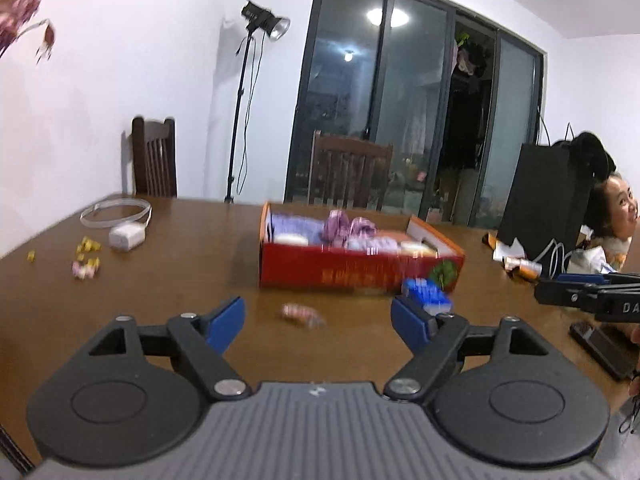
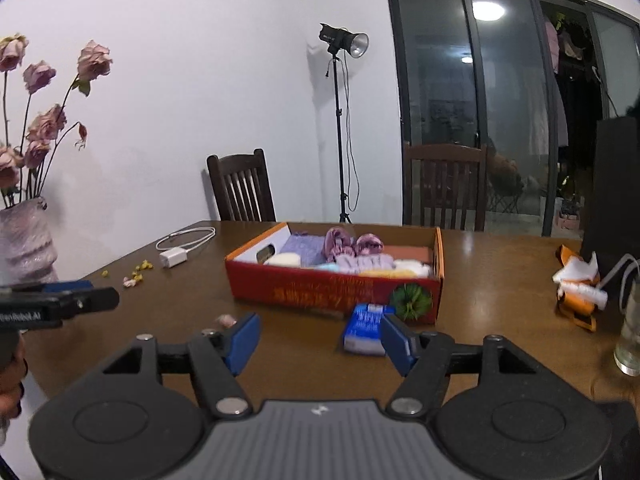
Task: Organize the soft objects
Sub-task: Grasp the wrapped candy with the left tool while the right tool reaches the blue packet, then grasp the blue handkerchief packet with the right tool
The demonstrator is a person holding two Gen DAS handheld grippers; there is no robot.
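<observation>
A red cardboard box [image 1: 340, 270] [image 2: 320, 288] stands on the brown table, filled with folded soft things in purple, pink, white and yellow [image 2: 356, 258]. A blue tissue pack [image 1: 426, 294] [image 2: 366, 328] lies on the table in front of the box. My left gripper [image 1: 318, 320] hovers open over the table short of the box, with only a small pink wrapper [image 1: 302, 314] lying on the table between its fingers. My right gripper [image 2: 320, 340] is open too, with nothing in it; its right finger stands beside the tissue pack.
A white charger with cable [image 2: 176, 254] and scattered small candies [image 2: 136, 276] lie at the left. A vase of dried roses [image 2: 24, 240] stands far left. Orange and white packets [image 2: 578, 284] and a glass [image 2: 630, 332] sit right. Two wooden chairs, a light stand and a person [image 1: 616, 216] are beyond the table.
</observation>
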